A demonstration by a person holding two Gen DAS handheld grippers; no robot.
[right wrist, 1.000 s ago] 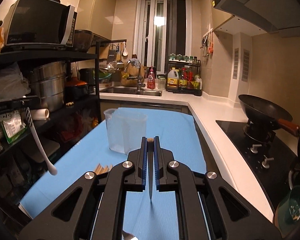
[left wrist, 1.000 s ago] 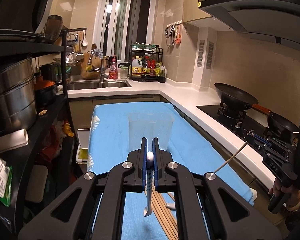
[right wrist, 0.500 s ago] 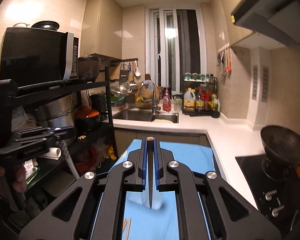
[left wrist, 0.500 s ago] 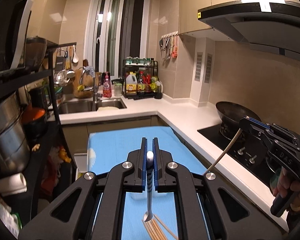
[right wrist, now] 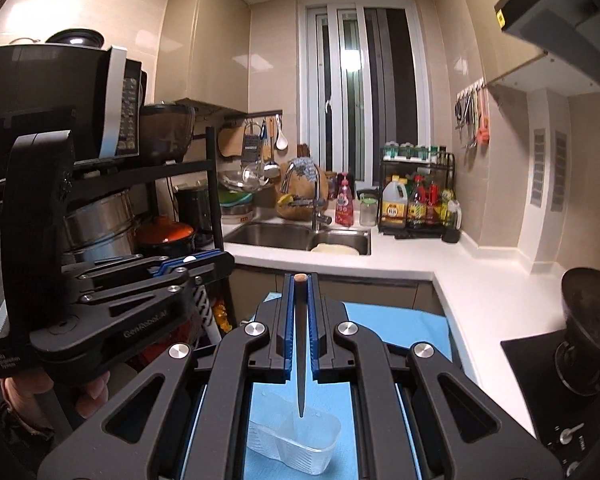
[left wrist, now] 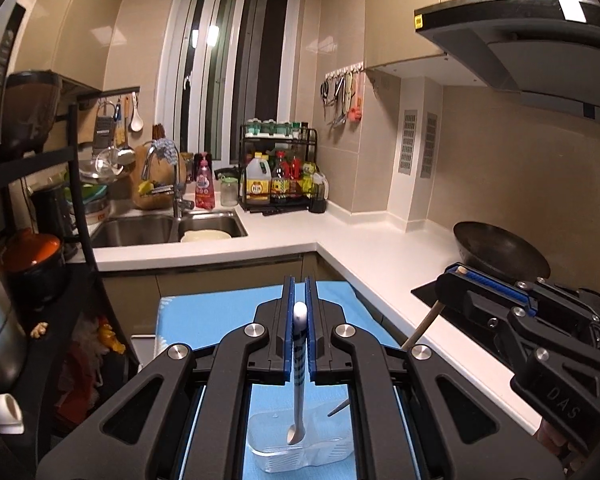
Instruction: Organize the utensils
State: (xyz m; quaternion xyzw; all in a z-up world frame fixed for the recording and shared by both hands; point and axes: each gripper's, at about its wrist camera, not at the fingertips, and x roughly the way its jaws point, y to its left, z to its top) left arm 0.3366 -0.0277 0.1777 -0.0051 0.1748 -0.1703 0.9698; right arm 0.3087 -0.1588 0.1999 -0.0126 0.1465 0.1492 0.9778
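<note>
My left gripper [left wrist: 299, 312] is shut on a white spoon with a blue-patterned handle [left wrist: 298, 364]. The spoon hangs bowl down, its tip just above the mouth of a clear plastic holder [left wrist: 300, 452] on the blue cloth. My right gripper [right wrist: 299, 280] is shut on a single chopstick [right wrist: 300, 364] that points down over the same clear holder [right wrist: 296, 444]. In the left wrist view the right gripper [left wrist: 456, 270] comes in from the right, and its chopstick tip [left wrist: 338, 412] hangs over the holder. In the right wrist view the left gripper [right wrist: 204, 262] sits at the left.
The blue cloth [left wrist: 220, 320] covers a narrow table. A black shelf rack with pots [right wrist: 140, 232] stands close on the left. The white counter [left wrist: 372, 256], a stove with a black wok [left wrist: 500, 252] and the sink [right wrist: 300, 236] lie to the right and behind.
Both grippers have risen and tipped down over the clear holder. The spoon and the chopstick now hang above its mouth. The loose chopsticks on the cloth have left view.
</note>
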